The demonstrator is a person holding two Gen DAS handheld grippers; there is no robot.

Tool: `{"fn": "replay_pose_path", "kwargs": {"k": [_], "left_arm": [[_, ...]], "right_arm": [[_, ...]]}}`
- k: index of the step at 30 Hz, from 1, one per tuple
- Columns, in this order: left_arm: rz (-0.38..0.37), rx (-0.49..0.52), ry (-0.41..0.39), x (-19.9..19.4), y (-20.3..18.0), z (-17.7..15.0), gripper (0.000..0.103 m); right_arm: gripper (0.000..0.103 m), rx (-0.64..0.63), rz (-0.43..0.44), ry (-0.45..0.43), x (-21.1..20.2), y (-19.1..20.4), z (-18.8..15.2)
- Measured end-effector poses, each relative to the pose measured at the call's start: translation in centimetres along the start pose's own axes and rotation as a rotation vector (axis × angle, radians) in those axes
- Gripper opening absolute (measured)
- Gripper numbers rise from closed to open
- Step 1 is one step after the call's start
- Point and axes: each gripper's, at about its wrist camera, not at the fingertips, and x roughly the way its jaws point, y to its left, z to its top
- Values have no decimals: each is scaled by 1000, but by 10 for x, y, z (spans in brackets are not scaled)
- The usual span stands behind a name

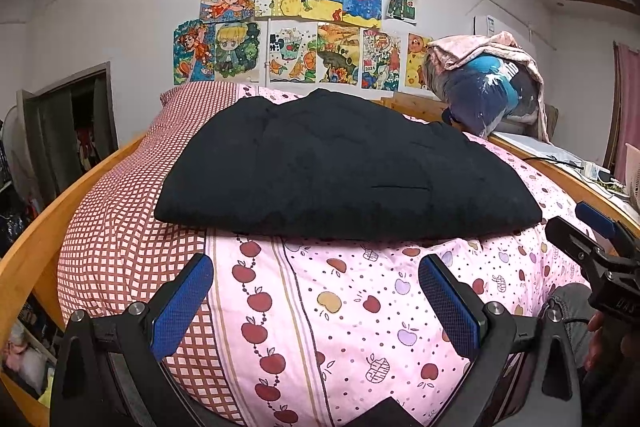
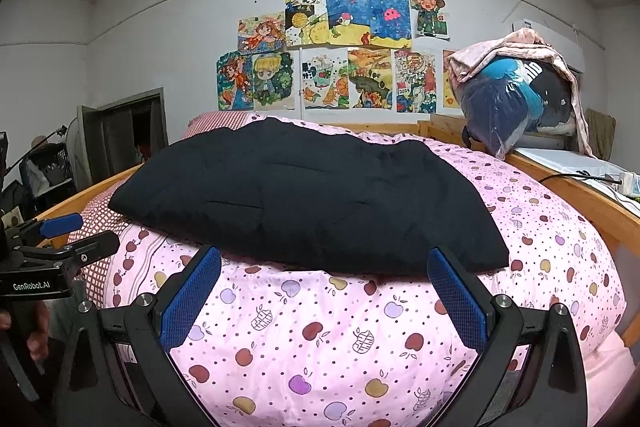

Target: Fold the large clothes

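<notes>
A large black garment (image 1: 340, 171) lies folded into a thick rectangle on the bed; it also shows in the right wrist view (image 2: 308, 195). My left gripper (image 1: 316, 267) is open and empty, its blue pads just short of the garment's near edge. My right gripper (image 2: 324, 259) is open and empty, its fingertips at the garment's near edge. The right gripper also appears at the right edge of the left wrist view (image 1: 592, 231), and the left gripper at the left edge of the right wrist view (image 2: 60, 231), both apart from the garment.
The bed carries a pink apple-print cover (image 1: 360, 307) and a red checked sheet (image 1: 120, 219) inside a wooden frame (image 1: 48, 227). A bag of bundled clothes (image 1: 488, 83) sits on a shelf at the back right. Drawings (image 1: 304, 27) hang on the wall.
</notes>
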Motion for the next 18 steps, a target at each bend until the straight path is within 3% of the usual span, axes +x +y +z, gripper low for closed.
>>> {"fn": "replay_pose_path", "kwargs": {"k": [18], "left_arm": [[2, 3, -8, -4, -3, 3, 103]], "right_arm": [[101, 7, -7, -10, -4, -4, 2]]}}
